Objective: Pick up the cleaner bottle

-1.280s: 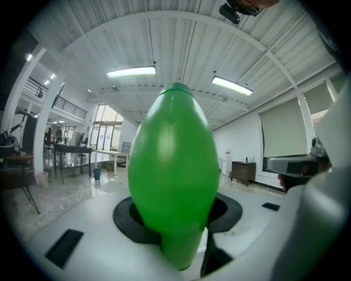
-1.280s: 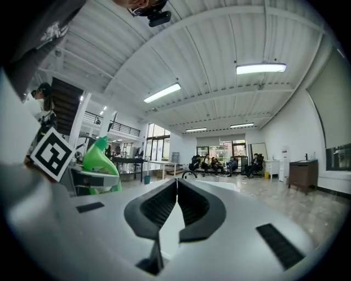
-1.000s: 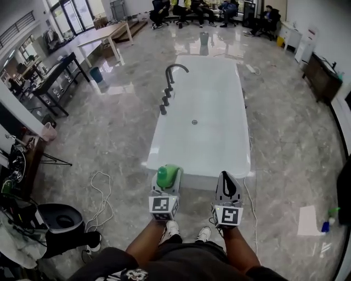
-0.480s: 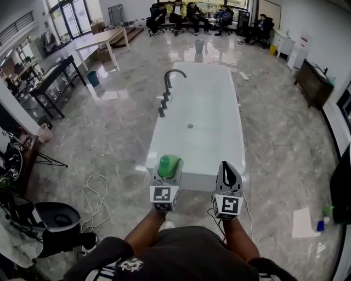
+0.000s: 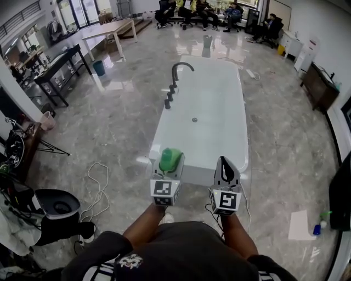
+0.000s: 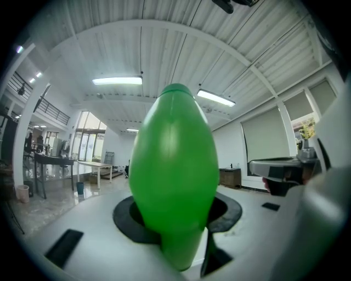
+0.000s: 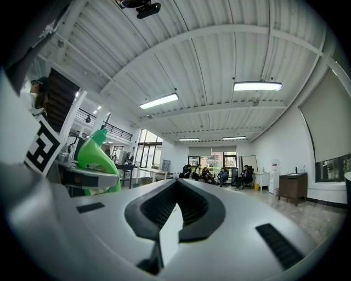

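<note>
The bottle, green and rounded, sits between the jaws of my left hand-held gripper, in the air ahead of me and just short of the near end of the tub. In the left gripper view the jaws stand partly apart and pinch its lower body, and its bulge fills the middle of the picture. My right hand-held gripper is level beside it at 3 o'clock, apart from it, with its jaws pressed together on nothing. In the right gripper view the bottle shows off at 9 o'clock.

The white tub runs away from me toward 12 o'clock on a glossy marble floor. A dark curved faucet stands on its left rim. A pale cable loops on the floor at 8 o'clock. Long tables stand at 11 o'clock, and people sit on chairs at the far wall.
</note>
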